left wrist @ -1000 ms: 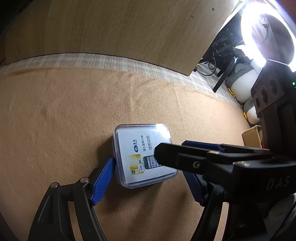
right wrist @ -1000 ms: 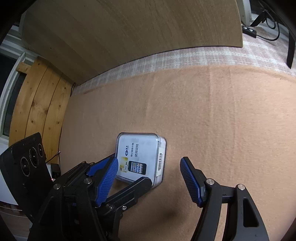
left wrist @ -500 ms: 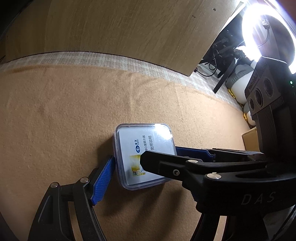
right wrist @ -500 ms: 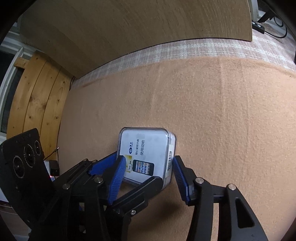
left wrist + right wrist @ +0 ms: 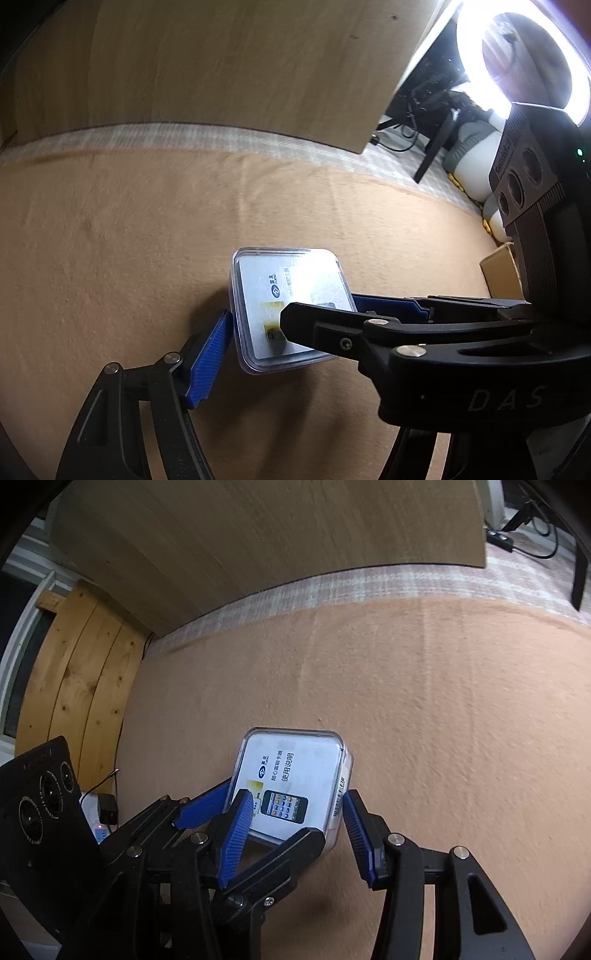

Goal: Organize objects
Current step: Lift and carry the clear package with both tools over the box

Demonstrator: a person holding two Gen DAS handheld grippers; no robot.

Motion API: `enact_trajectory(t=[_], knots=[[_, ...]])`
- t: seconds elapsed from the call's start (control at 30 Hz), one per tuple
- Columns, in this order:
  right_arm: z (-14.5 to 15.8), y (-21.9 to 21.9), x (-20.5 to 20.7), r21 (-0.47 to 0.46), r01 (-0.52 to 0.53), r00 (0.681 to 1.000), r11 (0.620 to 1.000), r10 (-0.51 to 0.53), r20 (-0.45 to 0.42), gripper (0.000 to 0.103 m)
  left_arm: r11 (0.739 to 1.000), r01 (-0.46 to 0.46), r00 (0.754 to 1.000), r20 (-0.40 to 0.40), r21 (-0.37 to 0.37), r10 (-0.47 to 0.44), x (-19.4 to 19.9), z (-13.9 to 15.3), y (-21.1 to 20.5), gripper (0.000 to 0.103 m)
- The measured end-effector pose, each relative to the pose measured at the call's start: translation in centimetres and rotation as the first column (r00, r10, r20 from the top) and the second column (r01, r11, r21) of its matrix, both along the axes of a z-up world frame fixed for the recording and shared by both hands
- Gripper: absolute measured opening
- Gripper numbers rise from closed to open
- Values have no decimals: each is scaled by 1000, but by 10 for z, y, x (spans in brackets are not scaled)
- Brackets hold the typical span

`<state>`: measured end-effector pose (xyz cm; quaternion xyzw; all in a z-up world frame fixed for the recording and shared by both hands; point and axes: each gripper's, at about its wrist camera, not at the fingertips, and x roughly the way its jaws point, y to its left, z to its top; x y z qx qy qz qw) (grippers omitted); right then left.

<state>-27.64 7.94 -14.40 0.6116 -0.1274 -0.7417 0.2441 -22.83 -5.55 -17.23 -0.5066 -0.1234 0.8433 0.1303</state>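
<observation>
Since a second ago the right gripper [image 5: 295,830] has drawn its jaws in around the clear plastic case with a white printed card inside [image 5: 295,782]; they have just been closing, and its blue ribbed pads [image 5: 356,834] now press on the case's two opposite sides, left pad at the near left corner, right pad on the barcode edge. That case has also lifted at its near end and sits tilted, where before it lay flat on the tan felt-covered desk [image 5: 424,701].

From the left wrist view, the left gripper [image 5: 295,332] straddles the same case [image 5: 291,291]. Its left blue pad [image 5: 208,362] lies just beside the case's left edge, seemingly touching at the corner, though motion blur makes this hard to settle. Its other pad is hidden behind the black frame of the right gripper, which crosses in front, so whether the left jaws are clenched on the case I cannot tell.

Beyond the desk, a light wooden board [image 5: 221,66] stands upright along a pale checked strip [image 5: 406,579], and a glowing ring light [image 5: 517,55] burns at upper right.
</observation>
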Motion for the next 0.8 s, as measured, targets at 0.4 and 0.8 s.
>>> enact_trajectory(t=[0.4, 0.8], knots=[[29, 64, 37, -7, 74, 995, 997, -74, -68, 47, 997, 75, 995, -71, -13, -75, 33, 34, 64, 74], [69, 181, 86, 7, 227, 963, 974, -223, -152, 47, 969, 249, 960, -133, -8, -247, 57, 71, 191, 74]])
